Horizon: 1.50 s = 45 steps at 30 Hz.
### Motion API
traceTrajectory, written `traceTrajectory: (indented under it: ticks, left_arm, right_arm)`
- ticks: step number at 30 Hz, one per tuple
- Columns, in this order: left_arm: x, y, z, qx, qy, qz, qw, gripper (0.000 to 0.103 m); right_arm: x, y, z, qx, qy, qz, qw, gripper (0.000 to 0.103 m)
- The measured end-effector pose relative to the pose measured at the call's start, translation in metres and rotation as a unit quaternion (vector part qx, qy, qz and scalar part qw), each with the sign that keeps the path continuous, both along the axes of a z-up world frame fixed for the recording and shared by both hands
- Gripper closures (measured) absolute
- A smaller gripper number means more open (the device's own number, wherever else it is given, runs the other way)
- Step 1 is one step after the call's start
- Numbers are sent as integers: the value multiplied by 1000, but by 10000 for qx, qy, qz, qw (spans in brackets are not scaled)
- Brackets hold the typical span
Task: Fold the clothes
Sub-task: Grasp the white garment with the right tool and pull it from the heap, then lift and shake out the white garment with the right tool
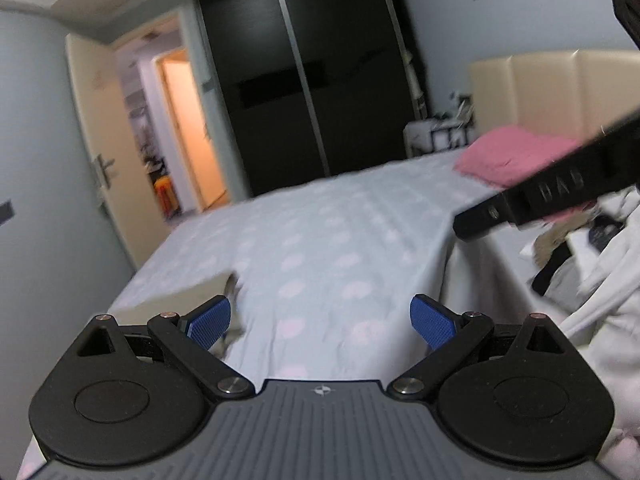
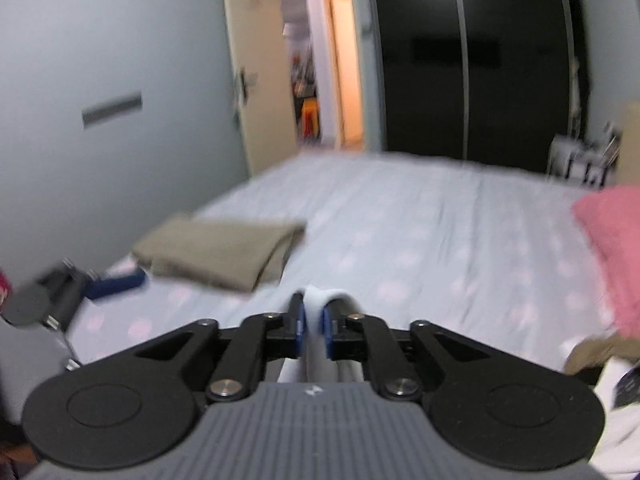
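The right gripper (image 2: 314, 322) is pinched down on a fold of white garment (image 2: 316, 300), with cloth bunched between the blue pads and trailing back under the tool. The left gripper (image 1: 320, 322) has its jaws spread wide with nothing between them, hovering over the near part of the bed (image 1: 320, 232).

Biggest risk is probably that thin pinch: only a small fold sits between the pads, so a quick swing could tug it loose and dump the garment in a heap. It could also drag across the folded khaki piece (image 2: 216, 250) on the near left and mess it up. The pink folded item (image 2: 612, 248) over on the far right looks safely out of the way.

Hard to read: everything's motion-blurred, most of the white garment is hidden under the right gripper, so you can't tell what it is or how it hangs. The clothes pile (image 1: 592, 264) at the right edge of the left wrist view is cut off.
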<state>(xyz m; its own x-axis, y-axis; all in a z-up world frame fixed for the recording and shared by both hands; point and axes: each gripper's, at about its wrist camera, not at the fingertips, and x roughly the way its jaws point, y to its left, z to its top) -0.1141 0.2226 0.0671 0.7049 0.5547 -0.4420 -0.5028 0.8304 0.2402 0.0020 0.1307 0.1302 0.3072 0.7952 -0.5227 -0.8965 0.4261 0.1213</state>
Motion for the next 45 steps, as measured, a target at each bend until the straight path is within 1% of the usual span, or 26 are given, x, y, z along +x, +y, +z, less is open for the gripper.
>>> traceTrajectory:
  ticks: [1,2,3,4,5,8,11,13,16,17,19,21,23,24,26,28,29,31,34,36,39,42,45]
  left_arm:
    - [0,4,-8,-85,79,43,9999,5]
    - [-1,6,-15,-148,151,56,9998,5]
    - [0,8,-22,-216,228,58,9995,5]
    - [3,9,-32,-295,313,25,9991,5]
    - [6,8,-39,-370,379,-11,9986,5]
    - [14,5,-62,-680,500,-203,9962,5]
    - [24,-6,-83,-937,628,-519,9923,5]
    - [30,-13,-97,-1064,715,-731,9891,5]
    - [33,-22,-113,-1122,804,-994,9854,5]
    - [32,-25,-117,-1136,817,-1077,9843,5]
    - [33,-31,-124,-1132,829,-1209,9827,5]
    - [30,-35,-127,-1106,838,-1289,9819,5]
    - [31,-42,-130,-1111,883,-1362,9805,5]
    - [32,-44,-132,-1139,922,-1406,9792,5]
    - [35,-50,-136,-1191,1006,-1516,9761,5]
    - [36,-57,-140,-1143,1076,-1634,9740,5]
    - [37,-60,-141,-1103,1114,-1701,9729,5]
    - [37,-66,-143,-987,1172,-1800,9717,5]
    - [34,-68,-142,-915,1182,-1855,9712,5]
    - [30,-68,-138,-941,1122,-1883,9711,5]
    - [22,-67,-130,-974,985,-1931,9714,5]
    - [13,-66,-121,-889,813,-1938,9736,5]
    - [7,-61,-117,-879,724,-1854,9760,5]
  right_arm:
    - [0,5,-10,-99,55,24,9999,83]
    - [-3,5,-16,-136,14,14,9999,79]
    - [-5,5,-22,-178,-30,1,9998,65]
    - [-4,3,-27,-233,-76,-24,9997,57]
    - [-1,5,-31,-281,-84,-41,9996,57]
    - [15,-20,-50,-515,-35,-168,9985,57]
    - [27,-43,-83,-855,76,-344,9957,50]
    - [35,-63,-108,-1089,299,-416,9927,42]
    - [39,-97,-150,-1492,599,-391,9862,42]
    - [38,-105,-164,-1623,616,-370,9841,42]
    - [34,-119,-190,-1823,621,-288,9808,37]
    - [31,-135,-212,-2004,751,-234,9766,34]
    - [30,-139,-232,-2166,885,-176,9721,34]
    - [28,-140,-237,-2214,846,-132,9714,34]
    - [24,-133,-249,-2406,641,-40,9685,40]
    - [24,-132,-262,-2597,554,-31,9641,75]
    - [25,-132,-266,-2635,547,-42,9631,82]
    - [29,-133,-261,-2402,586,-98,9689,94]
    - [31,-133,-235,-1802,534,-150,9821,96]
    - [28,-129,-210,-1443,415,-85,9886,97]
    - [25,-118,-166,-885,120,-7,9960,97]
    - [25,-105,-122,-344,2,-14,9994,97]
    - [21,-92,-85,-105,-471,-34,9988,97]
